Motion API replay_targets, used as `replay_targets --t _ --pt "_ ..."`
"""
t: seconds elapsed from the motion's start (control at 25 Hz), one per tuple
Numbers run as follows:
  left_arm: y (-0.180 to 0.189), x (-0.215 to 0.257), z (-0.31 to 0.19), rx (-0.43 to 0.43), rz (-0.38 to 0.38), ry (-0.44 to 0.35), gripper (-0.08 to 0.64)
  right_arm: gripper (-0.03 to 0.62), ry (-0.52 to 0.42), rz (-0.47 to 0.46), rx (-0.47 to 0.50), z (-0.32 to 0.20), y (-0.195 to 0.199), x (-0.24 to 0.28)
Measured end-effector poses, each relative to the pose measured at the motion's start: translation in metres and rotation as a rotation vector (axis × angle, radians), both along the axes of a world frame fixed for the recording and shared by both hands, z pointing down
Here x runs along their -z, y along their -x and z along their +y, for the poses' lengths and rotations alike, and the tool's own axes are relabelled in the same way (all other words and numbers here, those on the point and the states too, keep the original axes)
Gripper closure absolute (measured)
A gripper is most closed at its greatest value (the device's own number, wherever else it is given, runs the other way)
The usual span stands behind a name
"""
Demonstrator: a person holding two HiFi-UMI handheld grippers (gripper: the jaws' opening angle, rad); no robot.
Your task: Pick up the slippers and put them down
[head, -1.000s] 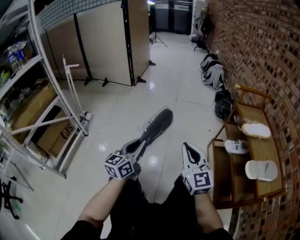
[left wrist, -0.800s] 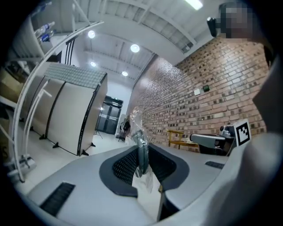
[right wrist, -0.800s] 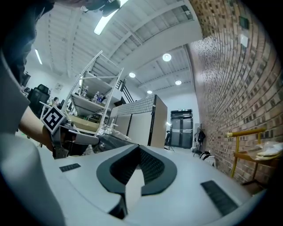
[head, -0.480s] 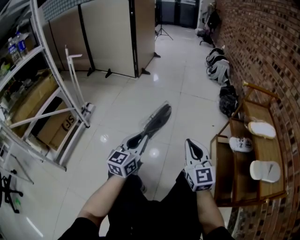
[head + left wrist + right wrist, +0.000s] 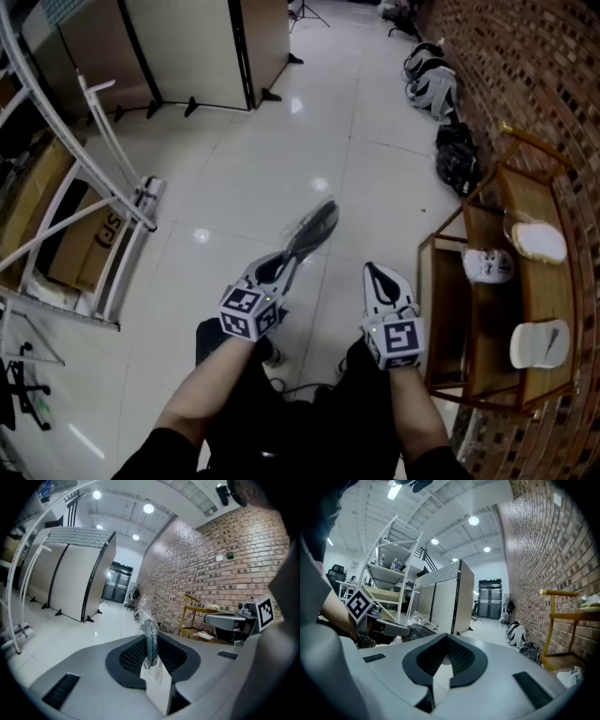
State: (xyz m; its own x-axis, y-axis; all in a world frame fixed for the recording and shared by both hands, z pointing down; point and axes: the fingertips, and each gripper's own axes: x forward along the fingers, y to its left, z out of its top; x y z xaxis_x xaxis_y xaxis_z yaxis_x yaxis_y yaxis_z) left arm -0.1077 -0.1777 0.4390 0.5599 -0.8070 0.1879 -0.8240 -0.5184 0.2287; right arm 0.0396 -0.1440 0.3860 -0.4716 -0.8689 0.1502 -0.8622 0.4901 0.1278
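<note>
Glossy white tiled floor [image 5: 356, 169] below. Dark slipper in clear plastic wrap [image 5: 314, 230] hangs above it, near end pinched in left gripper [image 5: 284, 265], jaws narrow. Right gripper [image 5: 380, 278] alongside, jaws together, empty. Wooden shoe rack [image 5: 450, 323] at right holds white slippers [image 5: 490, 265]. Risk: slick wrap sliding out of thin pinch, slipper dropping early.

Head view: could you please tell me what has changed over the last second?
The left hand-held gripper and the right hand-held gripper have sunk toward the floor as the view tilted down. Unchanged: the left grips the bagged slipper; the right is shut, empty.
</note>
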Motion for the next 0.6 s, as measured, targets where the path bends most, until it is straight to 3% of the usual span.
replay_targets --t 0.24,0.36,0.6 --pt "-0.017 -0.073 -0.046 0.068 0.0 0.138 0.492 0.584 0.085 0.026 -0.001 -0.046 -0.007 -0.046" --pt "-0.026 -0.099 -0.072 0.081 -0.003 0.167 0.492 0.584 0.124 0.032 -0.012 -0.077 -0.012 -0.062" --pt "-0.05 -0.156 -0.116 0.112 0.11 0.244 0.492 0.584 0.241 -0.038 -0.08 -0.143 -0.035 -0.11"
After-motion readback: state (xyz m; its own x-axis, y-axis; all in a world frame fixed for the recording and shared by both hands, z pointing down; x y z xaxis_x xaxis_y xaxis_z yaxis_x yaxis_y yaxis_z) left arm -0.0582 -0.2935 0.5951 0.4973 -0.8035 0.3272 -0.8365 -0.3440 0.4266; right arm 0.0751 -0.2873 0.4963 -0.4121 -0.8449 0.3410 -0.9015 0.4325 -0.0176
